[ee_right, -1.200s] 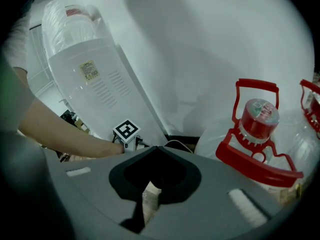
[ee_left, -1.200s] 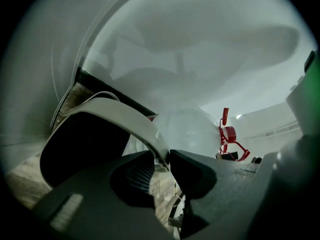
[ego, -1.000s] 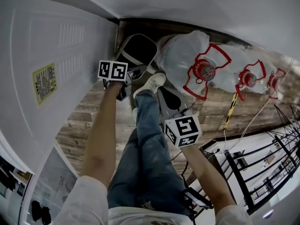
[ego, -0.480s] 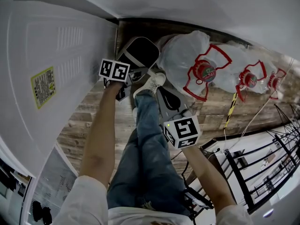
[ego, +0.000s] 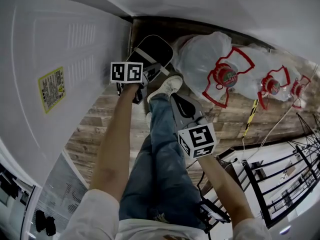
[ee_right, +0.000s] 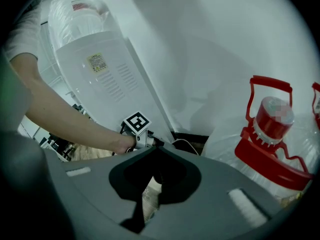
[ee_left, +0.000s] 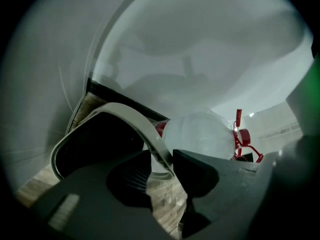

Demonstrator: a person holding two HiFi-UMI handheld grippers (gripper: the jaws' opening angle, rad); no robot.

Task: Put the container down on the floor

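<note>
The container [ego: 152, 51] is a dark bin with a white rim [ee_left: 125, 115], low over the wood floor in the corner by the wall. It looks tilted, and I cannot tell whether it rests on the floor. My left gripper [ego: 148, 75] is shut on that rim, which runs between its jaws [ee_left: 162, 159]. My right gripper [ego: 176, 99] hovers beside the person's leg, shut with nothing in it [ee_right: 154, 151]. Its view shows the left gripper's marker cube [ee_right: 136, 124].
Large water bottles [ego: 207, 59] with red caps and handles [ee_right: 272, 129] lie to the right of the container. A white water dispenser [ego: 50, 84] stands at the left. The person's shoe [ego: 167, 86] is just in front of the container. A black wire rack [ego: 280, 179] is at the right.
The left gripper and the container have shifted slightly to the right in the head view. The right gripper has barely moved.
</note>
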